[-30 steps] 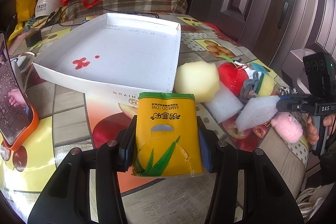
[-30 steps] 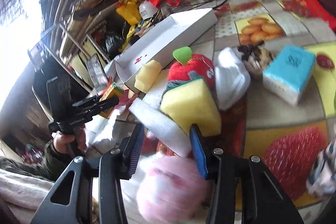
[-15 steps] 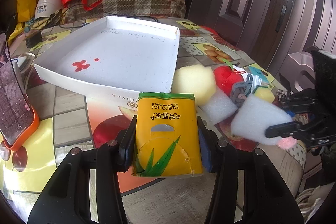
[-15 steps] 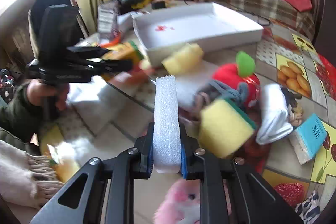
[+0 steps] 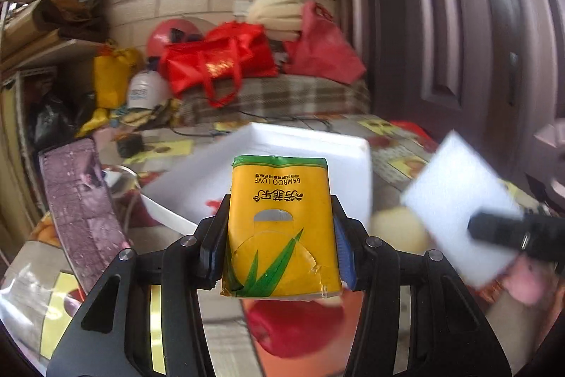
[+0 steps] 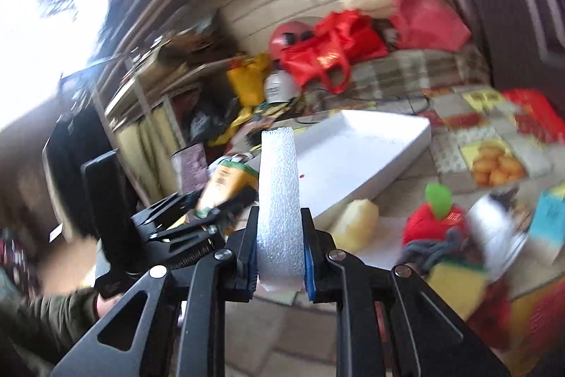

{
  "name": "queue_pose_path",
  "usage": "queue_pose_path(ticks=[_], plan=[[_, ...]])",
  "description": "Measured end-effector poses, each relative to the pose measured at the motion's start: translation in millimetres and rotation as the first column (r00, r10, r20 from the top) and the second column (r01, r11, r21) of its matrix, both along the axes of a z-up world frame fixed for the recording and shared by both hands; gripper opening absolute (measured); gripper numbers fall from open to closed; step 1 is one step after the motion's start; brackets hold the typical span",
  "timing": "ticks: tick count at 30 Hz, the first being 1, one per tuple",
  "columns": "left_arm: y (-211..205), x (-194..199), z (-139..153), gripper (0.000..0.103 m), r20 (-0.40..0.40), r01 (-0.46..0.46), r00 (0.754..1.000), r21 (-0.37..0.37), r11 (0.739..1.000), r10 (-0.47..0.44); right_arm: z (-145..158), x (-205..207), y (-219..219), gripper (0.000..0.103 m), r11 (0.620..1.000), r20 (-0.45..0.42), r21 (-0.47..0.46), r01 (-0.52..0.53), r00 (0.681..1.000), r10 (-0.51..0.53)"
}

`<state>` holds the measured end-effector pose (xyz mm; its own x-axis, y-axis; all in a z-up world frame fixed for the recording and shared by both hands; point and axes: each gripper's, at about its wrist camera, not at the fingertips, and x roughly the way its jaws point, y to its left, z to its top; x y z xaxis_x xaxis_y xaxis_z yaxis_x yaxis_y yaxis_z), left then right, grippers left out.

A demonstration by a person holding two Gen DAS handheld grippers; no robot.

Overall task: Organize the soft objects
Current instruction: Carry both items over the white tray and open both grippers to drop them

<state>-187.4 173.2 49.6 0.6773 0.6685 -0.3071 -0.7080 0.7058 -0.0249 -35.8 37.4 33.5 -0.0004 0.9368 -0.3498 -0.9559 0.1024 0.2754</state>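
White card forms the biggest thing on the table, a shallow tray (image 6: 356, 161) with low straight walls and a smooth floor carrying a small red mark; every place below is given from this tray. It looks like the likely home for the soft things, and judging by its thin walls it would shift easily if bumped.

Next in size is the white foam slab (image 6: 279, 200), held up on edge just in front of the tray's near wall. Its surface is pebbly and closed-cell; it should be very light, springy and easy to dent, so a gentle clamp across the thin faces near the lower end suits it. That is how the right gripper (image 6: 279, 257) has it, pads pressed on both flat faces.

Smaller is the yellow tissue pack (image 5: 280, 225), also raised before the tray's near wall, off its left corner as the right wrist view shows it. Glossy plastic film with a green top band and leaf print wraps a squashy paper block; I would expect the film to be slippery, so holding the long sides low down is sensible. The left gripper (image 5: 279, 237) is clamped on it that way.

Right of the tray lie a pale yellow sponge (image 6: 355, 221) and a red plush apple (image 6: 432, 219), both soft.
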Motion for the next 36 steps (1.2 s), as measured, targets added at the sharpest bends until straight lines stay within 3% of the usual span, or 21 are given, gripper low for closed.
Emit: queue_pose_path(ticks=[2, 4, 6, 9, 20, 29, 36], plan=[[6, 1, 2, 0.05, 0.016, -0.031, 0.999, 0.044, 0.999, 0.03, -5, -15, 15, 0.019, 0.999, 0.11, -0.008, 0.032, 0.993, -0.03], [18, 1, 0, 0.05, 0.024, -0.04, 0.999, 0.037, 0.999, 0.04, -1, -21, 19, 0.018, 0.999, 0.131, 0.024, 0.045, 0.99, -0.048], [30, 6, -1, 0.05, 0.025, -0.051, 0.998, 0.02, 0.998, 0.05, 2, -28, 27, 0.018, 0.996, 0.206, 0.052, 0.069, 0.976, -0.078], [45, 12, -1, 0.05, 0.025, -0.067, 0.997, 0.008, 0.998, 0.067, -1, -27, 42, 0.018, 0.993, 0.249, 0.043, 0.111, 0.961, -0.118], [99, 53, -6, 0.05, -0.077, -0.101, 0.992, -0.072, 0.992, 0.095, -4, -5, 97, 0.019, 0.977, 0.195, -0.01, 0.211, 0.959, -0.205], [141, 63, -19, 0.05, -0.121, -0.138, 0.986, -0.245, 0.96, 0.111, -3, 10, 125, 0.019, 0.96, 0.172, -0.054, 0.275, 0.95, -0.262], [144, 69, -21, 0.054, -0.15, -0.156, 0.981, -0.251, 0.955, 0.121, -4, 10, 132, 0.02, 0.959, 0.167, -0.097, 0.266, 0.954, -0.248]])
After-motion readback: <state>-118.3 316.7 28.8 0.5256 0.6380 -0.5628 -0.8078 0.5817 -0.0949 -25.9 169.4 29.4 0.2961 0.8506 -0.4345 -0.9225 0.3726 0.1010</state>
